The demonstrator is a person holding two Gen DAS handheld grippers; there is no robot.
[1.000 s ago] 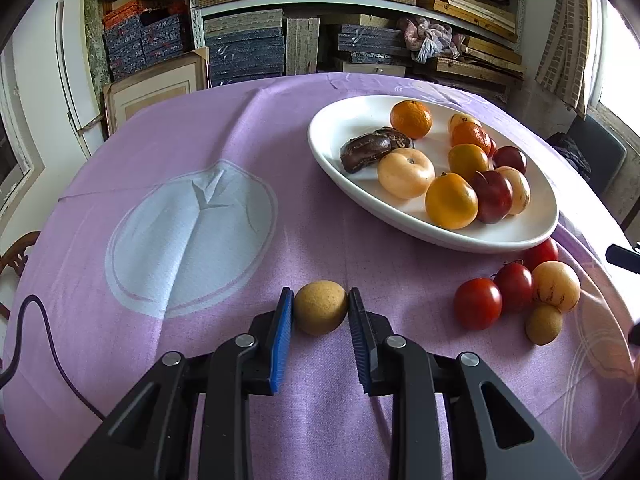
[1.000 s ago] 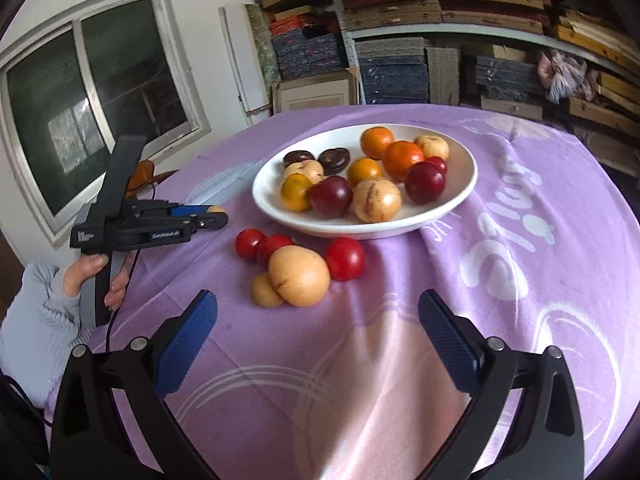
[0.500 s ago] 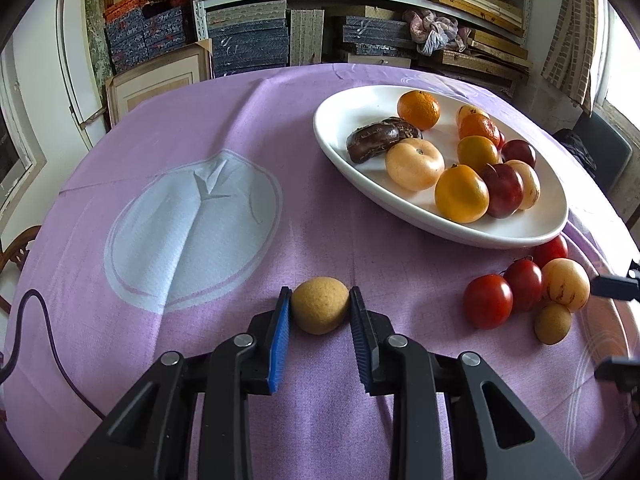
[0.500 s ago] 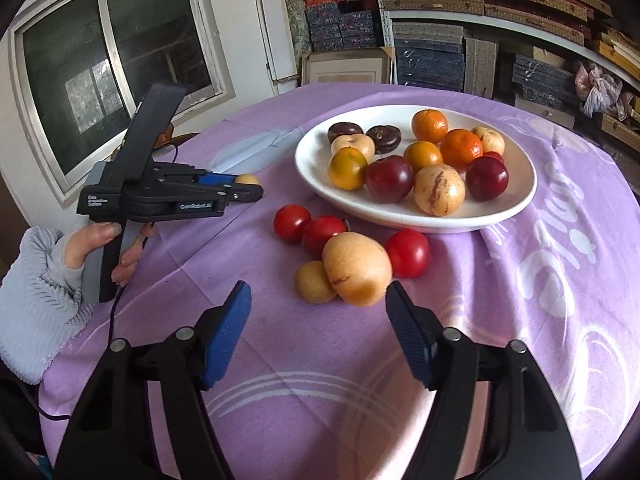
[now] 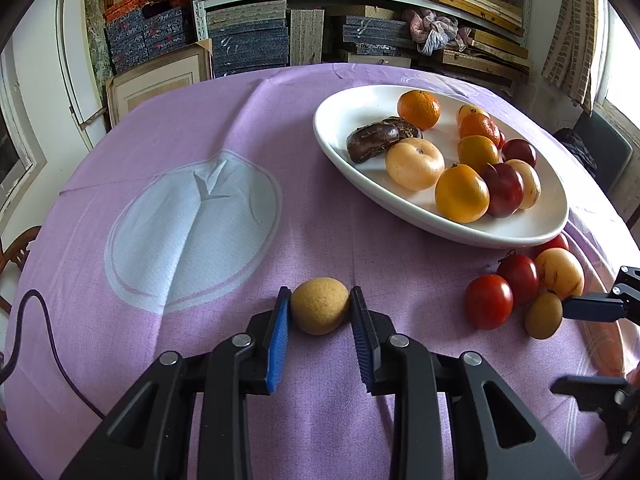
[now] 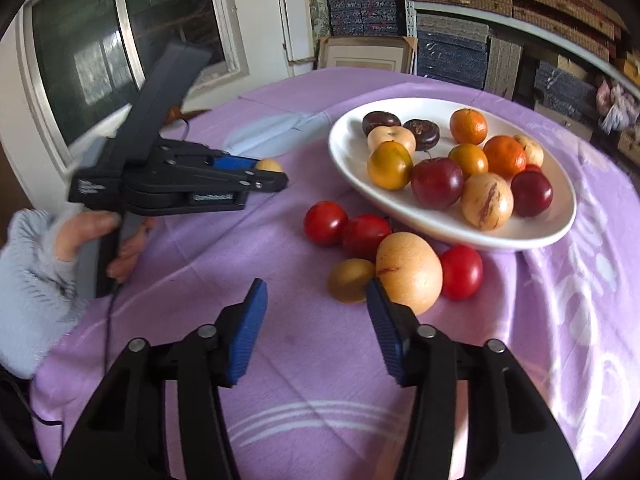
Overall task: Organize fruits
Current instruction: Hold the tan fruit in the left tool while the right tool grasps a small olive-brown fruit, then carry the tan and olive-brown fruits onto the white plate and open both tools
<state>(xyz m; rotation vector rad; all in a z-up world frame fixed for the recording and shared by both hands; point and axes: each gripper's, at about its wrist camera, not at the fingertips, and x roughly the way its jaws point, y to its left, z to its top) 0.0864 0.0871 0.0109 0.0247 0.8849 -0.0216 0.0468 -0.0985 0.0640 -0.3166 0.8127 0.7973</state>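
Observation:
My left gripper (image 5: 320, 293) is shut on a small tan round fruit (image 5: 319, 311) resting on the purple cloth; in the right wrist view the left gripper (image 6: 280, 178) is side-on, fruit (image 6: 270, 165) at its tips. My right gripper (image 6: 316, 286) has its jaws closing with nothing pressed between them. A small brown fruit (image 6: 350, 280) lies just ahead, by its right fingertip. Beside it sit a large tan fruit (image 6: 408, 272) and three red tomatoes (image 6: 325, 222). The white oval plate (image 6: 480, 240) holds several oranges, plums and dark fruits.
A hand in a grey sleeve (image 6: 28, 264) grips the left tool. A black cable (image 5: 36, 320) trails over the cloth's left edge. A pale blue round print (image 5: 192, 228) marks the cloth. Shelves of boxes stand behind the table, a window to the left.
The right gripper's jaws have narrowed a lot, and it has moved in toward the loose fruits beside the plate. The left gripper has kept still on the tan fruit.

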